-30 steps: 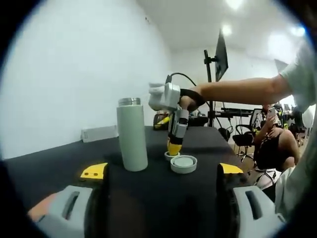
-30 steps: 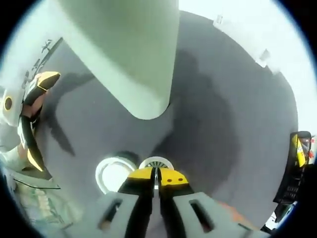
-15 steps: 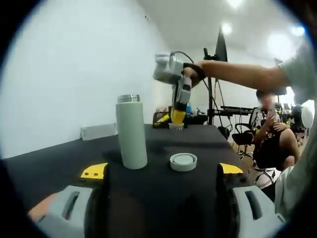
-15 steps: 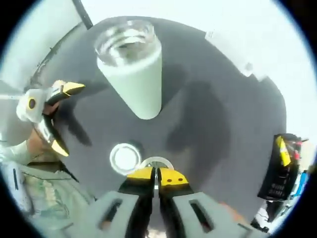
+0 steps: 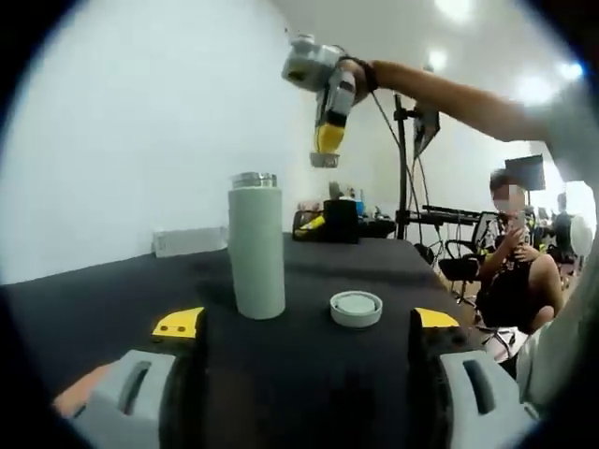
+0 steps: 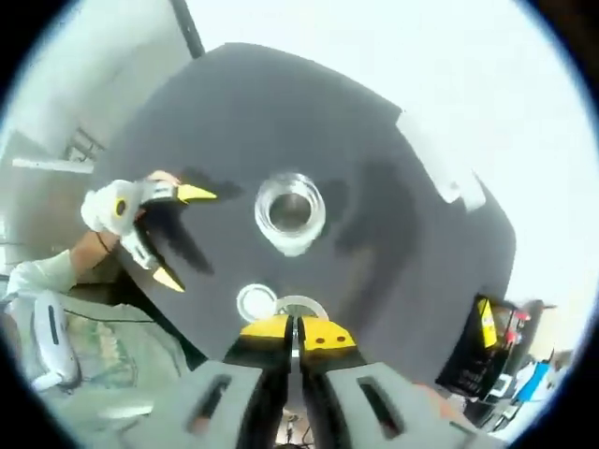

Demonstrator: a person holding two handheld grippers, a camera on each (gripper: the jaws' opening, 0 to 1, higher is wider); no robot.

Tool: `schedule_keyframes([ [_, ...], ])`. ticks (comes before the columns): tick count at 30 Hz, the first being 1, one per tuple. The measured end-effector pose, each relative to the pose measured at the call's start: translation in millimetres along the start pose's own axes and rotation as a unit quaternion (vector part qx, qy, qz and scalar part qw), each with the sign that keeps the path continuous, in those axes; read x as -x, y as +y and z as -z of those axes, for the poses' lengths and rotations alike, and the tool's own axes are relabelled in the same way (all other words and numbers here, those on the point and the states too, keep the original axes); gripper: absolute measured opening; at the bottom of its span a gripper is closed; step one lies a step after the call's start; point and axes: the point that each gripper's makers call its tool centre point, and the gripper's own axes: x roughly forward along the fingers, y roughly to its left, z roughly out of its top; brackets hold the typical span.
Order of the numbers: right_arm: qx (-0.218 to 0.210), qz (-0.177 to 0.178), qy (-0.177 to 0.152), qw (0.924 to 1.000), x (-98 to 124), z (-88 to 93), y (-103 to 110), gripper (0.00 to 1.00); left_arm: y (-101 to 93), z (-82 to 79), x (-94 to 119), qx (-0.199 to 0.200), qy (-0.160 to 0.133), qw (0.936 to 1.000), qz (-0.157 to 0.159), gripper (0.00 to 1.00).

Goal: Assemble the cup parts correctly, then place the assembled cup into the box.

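Note:
A pale green cup body (image 5: pixel 257 248) stands upright and open-topped on the black table (image 5: pixel 309 374). Its round lid (image 5: pixel 356 307) lies flat to the right of it. My left gripper (image 5: pixel 306 323) hovers low before them, open and holding nothing. High above the cup hangs my right gripper (image 5: pixel 328 140), shut on a small round strainer insert (image 5: pixel 325 160). In the right gripper view I look straight down: the right gripper (image 6: pixel 294 333) pinches the insert (image 6: pixel 298 306), with the cup's open mouth (image 6: pixel 289 210), the lid (image 6: pixel 255 302) and the open left gripper (image 6: pixel 182 236) far below.
A black box (image 5: pixel 342 220) with a yellow item stands at the table's far end; it is also at the table's edge (image 6: pixel 482 346). A white strip (image 6: pixel 440 168) lies near another edge. A monitor stand (image 5: pixel 404 168) and a seated person (image 5: pixel 510 271) are beyond the table.
The right gripper has lifted the strainer insert off the table beside the lid to well above the cup's mouth. The left gripper has stayed open in place.

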Motion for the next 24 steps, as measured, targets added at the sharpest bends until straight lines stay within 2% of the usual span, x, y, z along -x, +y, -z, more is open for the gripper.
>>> schedule_keyframes([
  [1, 0.005, -0.002, 0.002, 1.0, 2, -0.9, 0, 0.01, 3.9, -4.2, -3, 0.018, -0.006, 0.9998, 0.001, 0.81],
  [3, 0.005, -0.001, 0.003, 1.0, 7, -4.5, -3, 0.01, 14.6, -10.0, -11, 0.027, -0.007, 0.9996, 0.003, 0.81],
  [6, 0.009, 0.0, 0.005, 1.0, 16, -11.7, -11, 0.01, 25.6, -20.7, -30, 0.014, -0.01, 0.9998, -0.002, 0.78],
  [9, 0.009, 0.001, 0.001, 1.0, 22, -20.2, -16, 0.01, 25.2, -24.5, -53, 0.022, -0.009, 0.9996, 0.018, 0.77],
  [10, 0.01, 0.002, 0.0, 0.9999, 24, -24.5, -19, 0.01, 25.9, -26.7, -61, 0.033, -0.017, 0.999, 0.024, 0.77],
  [13, 0.019, 0.0, 0.0, 0.9998, 23, -31.2, -17, 0.01, 35.0, -28.4, -78, 0.027, -0.023, 0.9993, 0.013, 0.74],
  [16, 0.03, -0.004, 0.009, 0.9995, 17, -31.4, -13, 0.01, 42.5, -27.6, -92, -0.012, -0.021, 0.9997, 0.0, 0.62],
  [17, 0.032, -0.004, 0.011, 0.9994, 16, -32.2, -13, 0.01, 42.5, -28.1, -96, -0.007, -0.022, 0.9997, 0.0, 0.6],
  [20, 0.032, -0.005, 0.014, 0.9994, 14, -34.5, -15, 0.01, 40.8, -35.6, -107, 0.021, -0.049, 0.9983, 0.026, 0.64],
  [22, 0.034, -0.004, 0.014, 0.9993, 15, -39.4, -21, 0.01, 40.0, -32.1, -113, 0.014, -0.044, 0.9987, 0.024, 0.64],
  [24, 0.035, -0.003, 0.014, 0.9993, 15, -42.6, -24, 0.01, 38.2, -25.7, -116, 0.009, -0.036, 0.9989, 0.029, 0.59],
])
